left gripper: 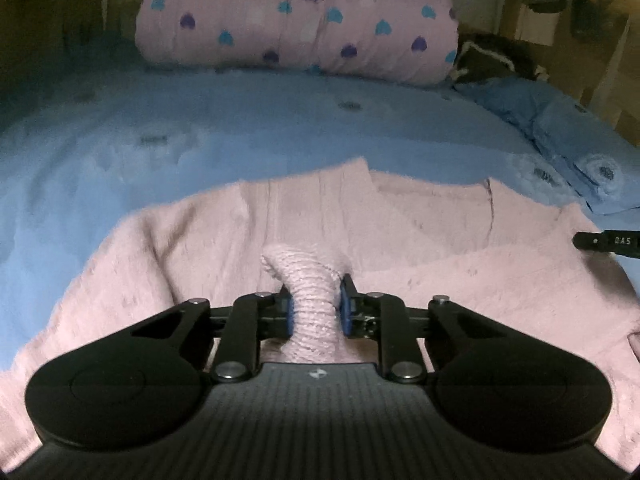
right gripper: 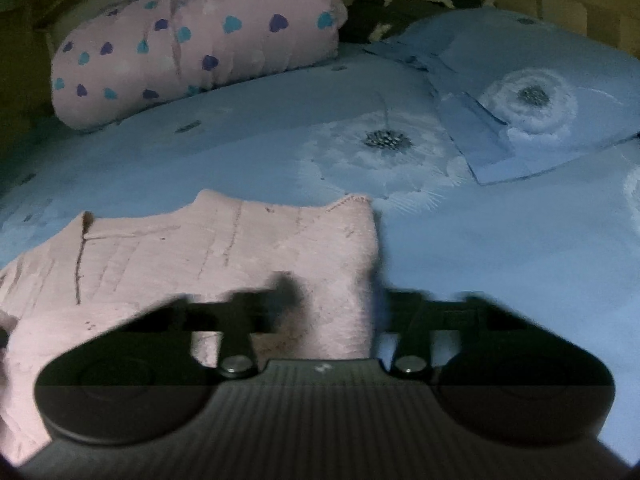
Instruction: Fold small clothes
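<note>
Pink knit sweater (left gripper: 420, 240) spread flat on the blue floral bedspread (left gripper: 200, 140), near the bed's front edge. Ribbed cuff of its sleeve (left gripper: 310, 300) bunched upright and pinched between the blue pads (left gripper: 289, 316) of the left claw (left gripper: 316, 312), closed tight on it. Right claw (right gripper: 336, 312) low over the sweater's right edge, blurred, with pink fabric filling the gap between its fingers; cannot tell whether clamped or merely over it. Beyond, pink heart-print quilt roll (left gripper: 296, 20) against the headboard, blue pillow (right gripper: 520, 92) to its right.
</note>
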{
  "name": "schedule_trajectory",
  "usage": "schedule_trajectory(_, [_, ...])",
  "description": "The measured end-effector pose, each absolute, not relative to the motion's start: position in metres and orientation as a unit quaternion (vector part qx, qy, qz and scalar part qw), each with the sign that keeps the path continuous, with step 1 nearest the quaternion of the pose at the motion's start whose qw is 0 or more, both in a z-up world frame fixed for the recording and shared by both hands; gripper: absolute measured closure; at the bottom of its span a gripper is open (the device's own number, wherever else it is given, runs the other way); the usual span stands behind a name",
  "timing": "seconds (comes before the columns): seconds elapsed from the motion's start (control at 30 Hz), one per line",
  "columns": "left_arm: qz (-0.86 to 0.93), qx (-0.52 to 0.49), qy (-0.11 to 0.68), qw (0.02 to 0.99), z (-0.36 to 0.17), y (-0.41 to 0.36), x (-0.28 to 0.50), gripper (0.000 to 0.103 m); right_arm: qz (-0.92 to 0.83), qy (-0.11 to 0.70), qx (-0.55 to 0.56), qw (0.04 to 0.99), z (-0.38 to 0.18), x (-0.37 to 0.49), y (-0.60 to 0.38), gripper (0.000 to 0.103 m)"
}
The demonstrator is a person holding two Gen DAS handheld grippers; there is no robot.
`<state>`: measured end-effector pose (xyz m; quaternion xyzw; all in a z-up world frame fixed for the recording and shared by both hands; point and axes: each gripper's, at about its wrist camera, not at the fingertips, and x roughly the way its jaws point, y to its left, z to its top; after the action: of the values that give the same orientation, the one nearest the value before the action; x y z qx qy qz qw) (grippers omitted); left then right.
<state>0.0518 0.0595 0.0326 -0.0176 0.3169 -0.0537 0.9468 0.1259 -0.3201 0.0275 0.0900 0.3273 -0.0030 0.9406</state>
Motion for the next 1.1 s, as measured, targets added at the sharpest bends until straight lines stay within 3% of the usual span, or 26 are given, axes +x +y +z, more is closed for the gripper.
schedule_trajectory(0.2, [-0.019, -0.002, 0.258, 0.966, 0.052, 0.061, 0.062, 0.08, -0.029, 0.265, 0.075, 0.961, 0.042, 0.115, -0.315, 0.087])
schedule_trajectory(0.37, [-0.016, -0.011, 0.317, 0.948, 0.027, 0.063, 0.091, 0.076, -0.048, 0.264, 0.064, 0.961, 0.037, 0.121, -0.317, 0.086])
schedule_trajectory(0.5, [0.01, 0.012, 0.314, 0.949, 0.023, 0.06, 0.092, 0.043, -0.052, 0.306, 0.062, 0.949, 0.023, 0.13, -0.318, 0.08])
schedule_trajectory(0.63, [0.018, 0.017, 0.283, 0.959, 0.041, 0.062, 0.079, 0.031, -0.063, 0.315, 0.072, 0.944, 0.029, 0.127, -0.322, 0.07])
schedule_trajectory(0.8, [-0.001, 0.007, 0.284, 0.959, 0.054, 0.06, 0.064, 0.031, -0.071, 0.31, 0.05, 0.947, 0.051, 0.11, -0.319, 0.07])
schedule_trajectory(0.87, [-0.02, 0.007, 0.294, 0.955, 0.052, 0.056, 0.059, 0.033, -0.062, 0.308, 0.045, 0.948, 0.058, 0.099, -0.316, 0.07])
schedule_trajectory(0.93, [-0.032, 0.013, 0.304, 0.952, 0.046, 0.05, 0.056, 0.042, -0.043, 0.316, 0.045, 0.947, 0.063, 0.089, -0.313, 0.07])
schedule_trajectory(1.1, [-0.023, 0.042, 0.335, 0.941, 0.026, 0.039, 0.063, 0.044, 0.012, 0.331, 0.05, 0.942, 0.066, 0.072, -0.299, 0.07])
